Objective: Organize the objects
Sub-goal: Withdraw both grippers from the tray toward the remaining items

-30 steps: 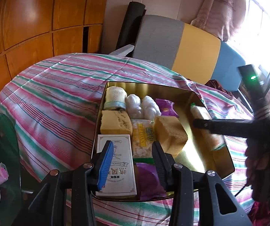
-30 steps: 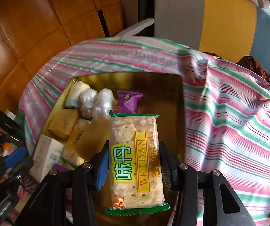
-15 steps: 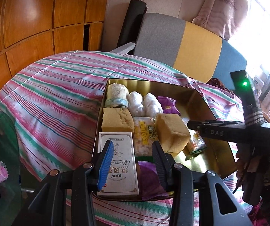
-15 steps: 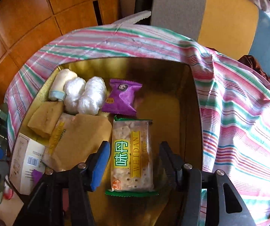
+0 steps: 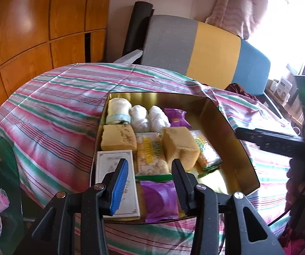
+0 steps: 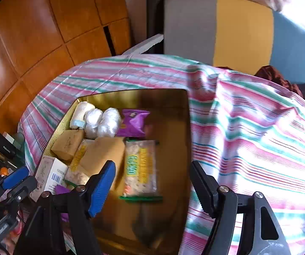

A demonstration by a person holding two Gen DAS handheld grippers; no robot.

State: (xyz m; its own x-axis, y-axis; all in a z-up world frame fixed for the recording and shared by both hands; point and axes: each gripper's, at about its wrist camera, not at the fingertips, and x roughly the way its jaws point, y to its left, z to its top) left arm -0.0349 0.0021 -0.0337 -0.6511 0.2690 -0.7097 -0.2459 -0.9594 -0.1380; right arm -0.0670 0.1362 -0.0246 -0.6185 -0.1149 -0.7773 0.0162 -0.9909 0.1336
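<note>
Cracker pack (image 6: 140, 169) with the green-and-yellow label is lying flat in the gold tin (image 6: 169, 99), right of the tan sponge block (image 6: 105, 153) and just in front of a purple snack pouch (image 6: 134, 123). The right hand-held gripper (image 6: 150, 188) has just been opening; its jaws stand wide with the pack's near end lying between them, and no pad touches it, though that view is a bit blurred. The left hand-held gripper (image 5: 149, 182) hovers over the tin's near edge, jaws partly open and gripping nothing; below them sit a white box (image 5: 117, 180) and another purple pouch (image 5: 160, 199). At the tin's far side are a rolled cloth (image 5: 118, 113) and two plastic-wrapped white bundles (image 5: 149, 118). The tin rests on a striped cloth (image 5: 52, 110) covering what's probably a worktop.
</note>
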